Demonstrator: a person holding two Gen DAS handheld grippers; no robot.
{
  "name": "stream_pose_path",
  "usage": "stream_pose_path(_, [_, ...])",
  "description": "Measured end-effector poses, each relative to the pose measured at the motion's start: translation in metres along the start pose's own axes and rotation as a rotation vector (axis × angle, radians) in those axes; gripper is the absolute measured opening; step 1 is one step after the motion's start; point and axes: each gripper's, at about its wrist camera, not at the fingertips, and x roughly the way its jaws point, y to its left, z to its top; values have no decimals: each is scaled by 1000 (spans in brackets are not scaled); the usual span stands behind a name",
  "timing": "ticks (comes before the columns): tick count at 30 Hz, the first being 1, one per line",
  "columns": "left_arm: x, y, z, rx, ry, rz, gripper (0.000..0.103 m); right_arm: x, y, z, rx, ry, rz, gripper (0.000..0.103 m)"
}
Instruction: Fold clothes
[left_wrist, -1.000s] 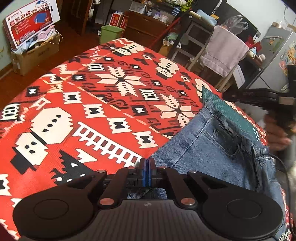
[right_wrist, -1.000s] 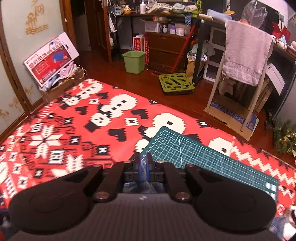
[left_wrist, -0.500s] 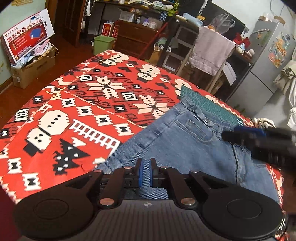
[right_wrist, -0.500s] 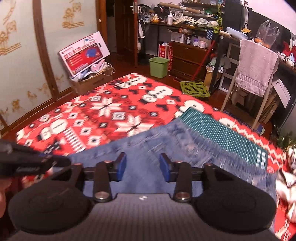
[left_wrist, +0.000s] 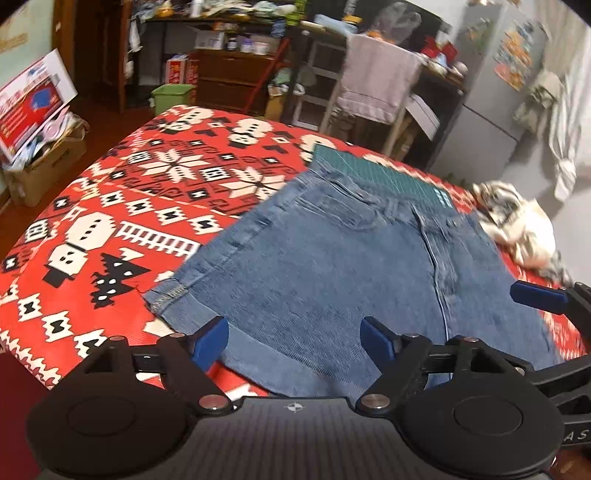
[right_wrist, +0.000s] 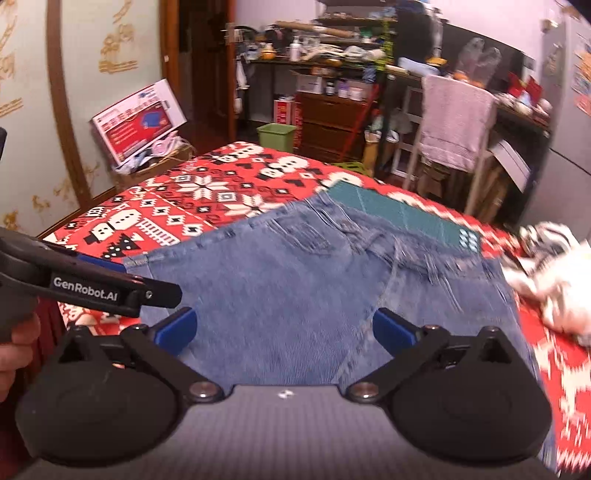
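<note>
With both your left gripper (left_wrist: 293, 338) and right gripper (right_wrist: 282, 330) spread wide and holding nothing, the folded jeans (left_wrist: 332, 273) lie flat just ahead on the red patterned cloth (left_wrist: 110, 206). Beyond them, a crumpled striped garment (right_wrist: 550, 280) looks unfolded, so work likely remains

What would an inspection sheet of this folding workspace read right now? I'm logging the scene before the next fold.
Surface: red patterned cloth covers it.
Job's things: blue jeans lie spread flat, waistband on the green cutting mat.
Clutter: crumpled striped garment beside the jeans.
Grippers: left gripper and right gripper both open, above the near edge of the jeans, holding nothing.
Cables: nothing seen.
Surroundings: green bin, towel on a chair, cluttered shelves.
</note>
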Motion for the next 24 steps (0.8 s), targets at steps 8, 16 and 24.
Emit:
stream_pose_path(8, [-14,-33,-19,200,-107,-67,77,-19,-18,-30,156,-3,-49,103])
stream_pose_path(16, [4,-50,-17,232,26,-109,80,-29,-28,-49,221,1,-247,103])
stream_pose_path(24, [30,-70,-27,336,35,-99,82,-14,-37,-68,255,57,-430,103])
